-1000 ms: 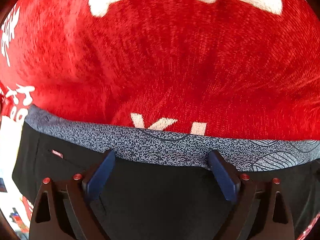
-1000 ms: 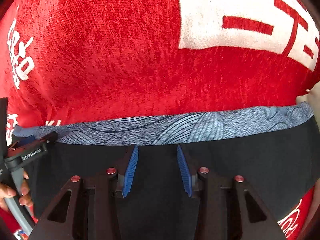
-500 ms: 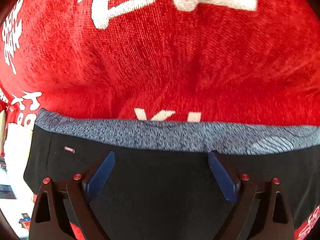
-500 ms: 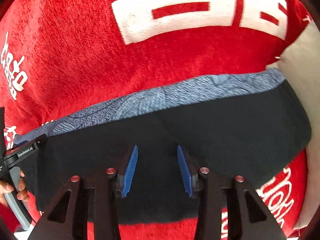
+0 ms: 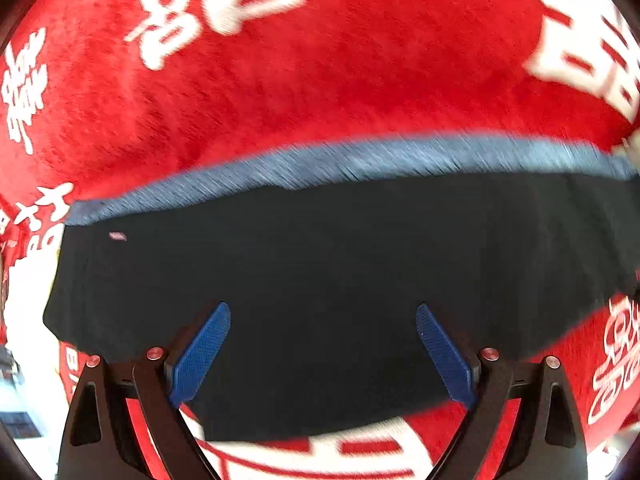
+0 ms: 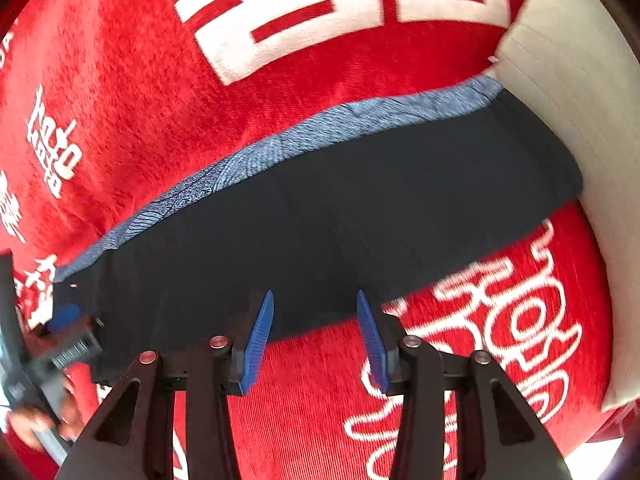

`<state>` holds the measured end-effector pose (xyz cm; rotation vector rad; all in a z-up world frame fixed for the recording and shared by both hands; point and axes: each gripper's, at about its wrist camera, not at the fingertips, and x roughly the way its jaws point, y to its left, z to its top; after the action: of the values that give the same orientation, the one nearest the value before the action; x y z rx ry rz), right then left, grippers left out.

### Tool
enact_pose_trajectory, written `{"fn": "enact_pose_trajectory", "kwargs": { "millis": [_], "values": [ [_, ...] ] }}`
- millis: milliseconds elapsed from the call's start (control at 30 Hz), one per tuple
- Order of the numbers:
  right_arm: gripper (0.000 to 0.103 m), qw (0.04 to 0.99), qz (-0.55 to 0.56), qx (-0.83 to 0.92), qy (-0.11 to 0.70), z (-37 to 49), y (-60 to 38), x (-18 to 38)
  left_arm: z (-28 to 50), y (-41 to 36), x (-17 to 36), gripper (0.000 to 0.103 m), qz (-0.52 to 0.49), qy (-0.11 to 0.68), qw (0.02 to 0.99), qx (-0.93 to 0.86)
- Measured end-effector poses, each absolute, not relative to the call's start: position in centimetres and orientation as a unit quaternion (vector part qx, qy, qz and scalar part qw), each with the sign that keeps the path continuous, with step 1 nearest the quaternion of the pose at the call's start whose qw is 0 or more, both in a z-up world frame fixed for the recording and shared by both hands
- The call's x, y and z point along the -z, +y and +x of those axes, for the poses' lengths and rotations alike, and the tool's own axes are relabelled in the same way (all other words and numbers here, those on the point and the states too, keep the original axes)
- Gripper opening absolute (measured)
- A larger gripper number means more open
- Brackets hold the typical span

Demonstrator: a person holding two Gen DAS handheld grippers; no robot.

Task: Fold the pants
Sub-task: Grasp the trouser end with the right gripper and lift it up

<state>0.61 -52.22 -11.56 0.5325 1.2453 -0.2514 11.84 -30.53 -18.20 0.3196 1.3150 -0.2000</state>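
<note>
Left tongs hovering over near edge of pants, blue pads spread wide, gripping nothing. Right tongs pointing at same near edge, pads parted, released, nothing between them. Left tongs also showing at lower left of right wrist view, person's hand holding handle. Pants lying folded flat on red blanket with white lettering; black fabric with grey patterned band along far edge. Pale cushion-like surface sitting beside pants' right end.
</note>
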Motion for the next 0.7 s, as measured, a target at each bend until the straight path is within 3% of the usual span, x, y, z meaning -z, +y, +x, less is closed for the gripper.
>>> {"fn": "enact_pose_trajectory", "kwargs": {
  "millis": [367, 700],
  "values": [
    [0.053, 0.740, 0.323, 0.140, 0.573, -5.9, -55.5, 13.4, 9.7, -32.5, 18.7, 0.099, 0.173, 0.610, 0.770, 0.071],
    [0.059, 0.732, 0.458, 0.132, 0.487, -9.0, -60.1, 13.8, 8.2, -40.1, 14.3, 0.099, 0.169, 0.593, 0.776, 0.132]
  ]
}}
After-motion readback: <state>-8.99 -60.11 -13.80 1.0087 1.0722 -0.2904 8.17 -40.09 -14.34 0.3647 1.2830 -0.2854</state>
